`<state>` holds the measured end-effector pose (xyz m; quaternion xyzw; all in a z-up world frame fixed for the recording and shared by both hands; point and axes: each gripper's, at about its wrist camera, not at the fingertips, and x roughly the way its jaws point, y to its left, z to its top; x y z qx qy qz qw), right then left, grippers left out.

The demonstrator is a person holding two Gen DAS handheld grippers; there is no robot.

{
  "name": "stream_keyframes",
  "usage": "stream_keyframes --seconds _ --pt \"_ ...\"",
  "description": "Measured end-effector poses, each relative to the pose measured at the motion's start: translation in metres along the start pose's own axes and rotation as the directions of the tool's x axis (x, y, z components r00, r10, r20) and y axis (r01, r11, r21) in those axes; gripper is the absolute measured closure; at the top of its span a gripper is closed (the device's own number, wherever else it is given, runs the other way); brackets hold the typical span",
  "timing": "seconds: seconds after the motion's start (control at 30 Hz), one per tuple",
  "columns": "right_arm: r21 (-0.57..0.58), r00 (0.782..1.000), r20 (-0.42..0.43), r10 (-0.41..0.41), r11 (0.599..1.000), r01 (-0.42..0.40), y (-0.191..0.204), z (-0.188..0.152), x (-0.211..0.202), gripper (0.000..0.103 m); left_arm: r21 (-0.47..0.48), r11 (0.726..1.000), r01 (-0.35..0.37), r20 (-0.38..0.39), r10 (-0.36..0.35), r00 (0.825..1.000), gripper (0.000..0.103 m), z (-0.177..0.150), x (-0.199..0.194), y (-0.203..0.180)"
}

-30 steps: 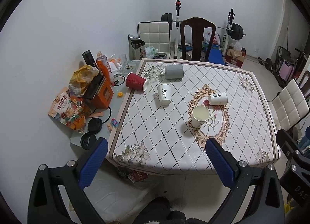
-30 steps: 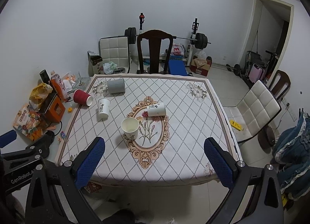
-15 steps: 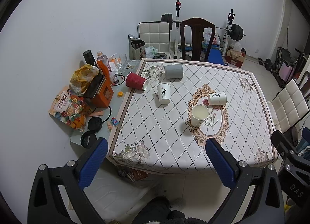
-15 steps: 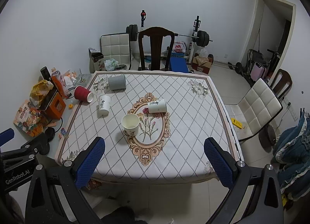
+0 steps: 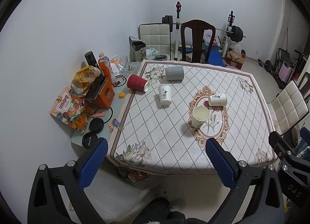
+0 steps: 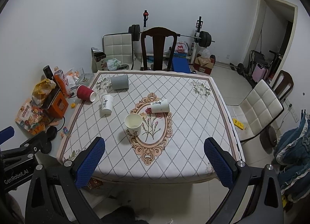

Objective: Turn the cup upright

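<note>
Both grippers have drifted slightly nearer the table (image 6: pixel 193 146); the cups lie unchanged. Left gripper (image 5: pixel 155 160), spread wide, empty. On the tablecloth's medallion (image 6: pixel 153 140), an upright cream cup (image 6: pixel 133 124); just beyond, a white cup (image 6: pixel 159 105) on its side. Right gripper (image 6: pixel 154 158), likewise wide and empty. "GenRobot.AI" marks the left gripper's body.

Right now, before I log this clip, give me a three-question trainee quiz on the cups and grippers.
1. True or false: the red cup stands upright.
2. How many cups on the table stand upright with the mouth up?
3. Which is holding a cup: A) left gripper, B) right gripper, C) neither?

Key: 1. false, it lies on its side at the table's left edge. 2. one, the cream cup. 3. C, both are open and short of the table.
</note>
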<state>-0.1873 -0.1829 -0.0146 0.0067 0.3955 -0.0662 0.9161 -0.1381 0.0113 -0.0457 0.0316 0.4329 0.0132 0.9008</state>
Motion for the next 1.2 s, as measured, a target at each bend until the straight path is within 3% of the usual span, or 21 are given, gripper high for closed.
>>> stream_keyframes --seconds 1.2 --pt "0.001 1.000 -0.011 0.012 1.000 -0.012 0.0057 -0.0016 0.0013 0.000 -0.005 1.000 -0.008 0.000 0.008 1.000 0.000 -0.0025 -0.0042 0.0078"
